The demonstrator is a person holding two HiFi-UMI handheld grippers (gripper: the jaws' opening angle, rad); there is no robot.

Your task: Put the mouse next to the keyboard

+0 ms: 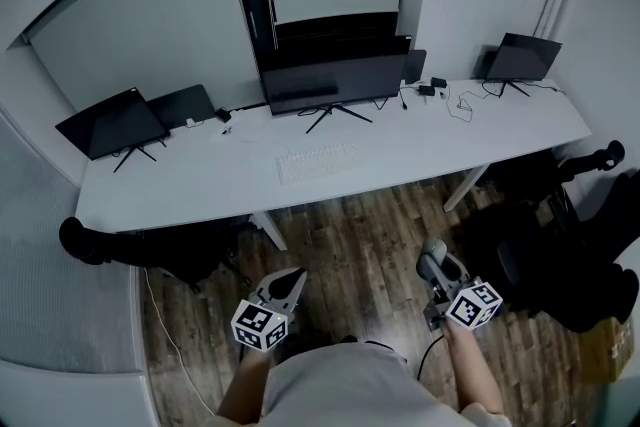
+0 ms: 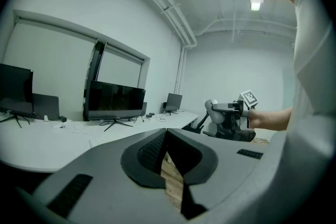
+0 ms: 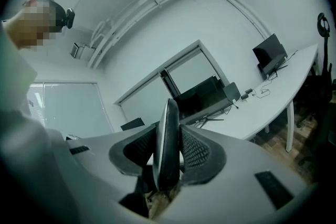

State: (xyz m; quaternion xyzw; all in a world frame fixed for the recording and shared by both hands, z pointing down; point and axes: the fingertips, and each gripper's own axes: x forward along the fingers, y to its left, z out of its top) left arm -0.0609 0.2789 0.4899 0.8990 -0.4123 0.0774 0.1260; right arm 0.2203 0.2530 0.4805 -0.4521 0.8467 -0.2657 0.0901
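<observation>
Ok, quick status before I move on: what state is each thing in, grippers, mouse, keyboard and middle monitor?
Left gripper: shut, empty.
Right gripper: shut on the mouse.
Mouse: held on edge between the jaws, off the desk.
Keyboard: lying flat on the desk.
Middle monitor: upright, screen dark.

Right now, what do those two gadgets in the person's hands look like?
Both are grey, wedge-shaped shells: the left gripper and right gripper each carry a white cube printed with black square markers. Their pads are dark and textured. The person wears a pale top.
</observation>
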